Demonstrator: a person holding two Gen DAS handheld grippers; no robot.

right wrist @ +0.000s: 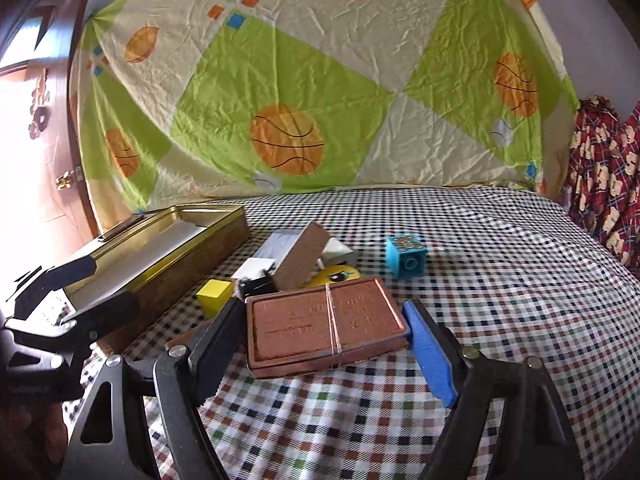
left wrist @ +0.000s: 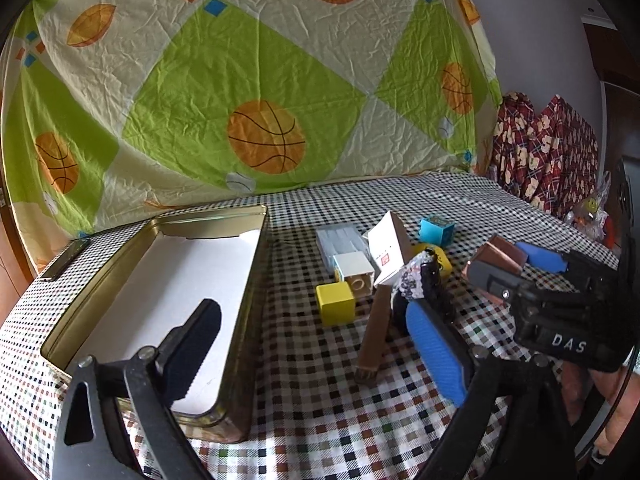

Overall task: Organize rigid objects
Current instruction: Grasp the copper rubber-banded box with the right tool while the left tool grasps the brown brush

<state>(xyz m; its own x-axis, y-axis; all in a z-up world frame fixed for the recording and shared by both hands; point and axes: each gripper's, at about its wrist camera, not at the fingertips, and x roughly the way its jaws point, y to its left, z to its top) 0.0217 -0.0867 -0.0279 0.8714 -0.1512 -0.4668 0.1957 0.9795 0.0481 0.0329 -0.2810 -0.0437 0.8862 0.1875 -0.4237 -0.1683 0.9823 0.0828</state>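
Crosswise, the copper box (right wrist: 325,326) is pinched endwise by right gripper (right wrist: 326,344); left gripper (left wrist: 316,344) spread

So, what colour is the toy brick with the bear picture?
Light blue brick; clearest in the right wrist view.

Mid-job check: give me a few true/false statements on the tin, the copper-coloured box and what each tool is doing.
1. The gold tin lies open with nothing visible inside. True.
2. The right tool is shut on the copper-coloured box. True; its fingers press the box's two ends.
3. The left tool holds the yellow cube. False; it is open and holds nothing, and the cube rests on the checked cloth.
4. The blue block sits inside the tin. False; it stands on the cloth, apart from the pile.
5. A band runs around the copper-coloured box. True.
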